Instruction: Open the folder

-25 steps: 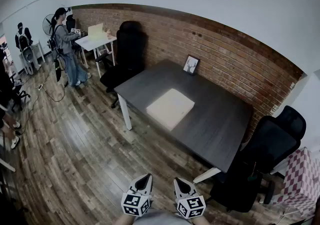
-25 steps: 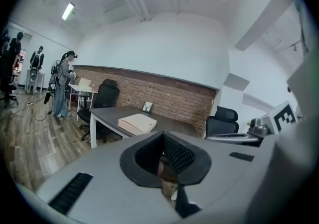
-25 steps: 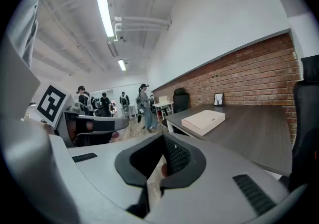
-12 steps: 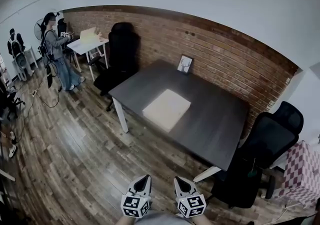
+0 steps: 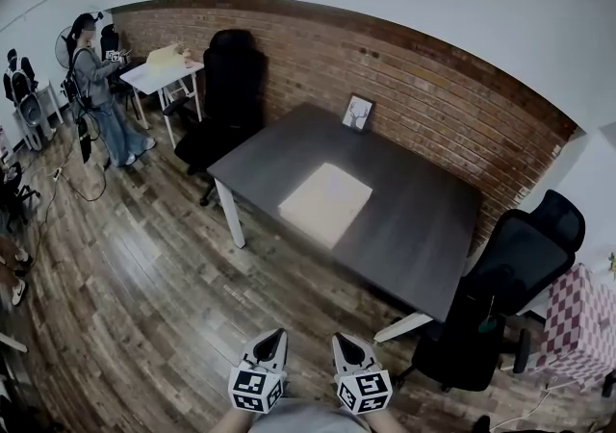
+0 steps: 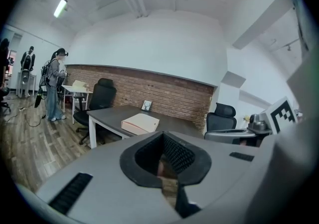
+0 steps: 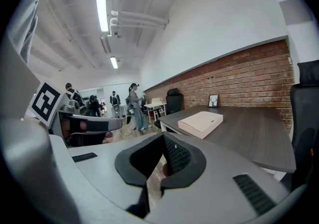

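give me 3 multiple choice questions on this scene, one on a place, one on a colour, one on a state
1. The folder lies on: A a shelf B the table C a sofa
2. The folder is: A beige B red C blue
3. The left claw and right claw are: A wide open B clamped on the folder C shut, empty

Answers: 1 B, it rests on the dark top. 2 A, it looks pale beige in every view. 3 C, each pair of jaws meets with nothing between, away from the folder.

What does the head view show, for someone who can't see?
A beige folder lies closed on a dark table by a brick wall. The left gripper and right gripper, shut and empty, are far short of it.
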Available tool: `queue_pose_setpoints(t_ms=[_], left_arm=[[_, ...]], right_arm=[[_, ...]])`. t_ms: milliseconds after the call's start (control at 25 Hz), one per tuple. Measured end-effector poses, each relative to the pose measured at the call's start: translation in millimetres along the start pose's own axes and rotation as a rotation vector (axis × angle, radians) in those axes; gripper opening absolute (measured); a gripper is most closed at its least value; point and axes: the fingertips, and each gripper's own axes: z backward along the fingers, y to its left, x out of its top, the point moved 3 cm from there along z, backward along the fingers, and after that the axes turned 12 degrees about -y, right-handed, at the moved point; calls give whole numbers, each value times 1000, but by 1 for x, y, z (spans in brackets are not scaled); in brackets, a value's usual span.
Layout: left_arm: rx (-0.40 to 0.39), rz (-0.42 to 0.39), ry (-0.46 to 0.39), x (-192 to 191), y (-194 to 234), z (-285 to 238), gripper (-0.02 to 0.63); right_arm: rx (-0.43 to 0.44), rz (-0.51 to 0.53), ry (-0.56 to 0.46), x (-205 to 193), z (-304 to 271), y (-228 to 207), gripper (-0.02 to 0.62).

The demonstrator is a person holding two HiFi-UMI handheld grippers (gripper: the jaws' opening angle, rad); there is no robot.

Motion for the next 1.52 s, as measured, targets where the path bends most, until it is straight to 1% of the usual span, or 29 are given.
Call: queue_pose_setpoints(t_ms=[200,520,680,1000,1320,1520], left_arm=[[-28,-9,8,5,26,0,2],[-42,-12,5,10,60,3,2],[-30,-2,-2,14,70,6,2],[-6,16,17,7,86,10,2],[7,7,26,11,98,-13,2],[1,-5,32,15,102,-43,2]], right_arm=[[-51,4,-9,1,-19,11,-4],[-106,3,-16,-3,-37,25,-3],[-97,8,6,-6,-44,34,-3],[-64,11,16,-8,-64,47,-3],[-59,0,22,-8,-89,32,-3],[-58,-11,11,-4,-114,12,-3]])
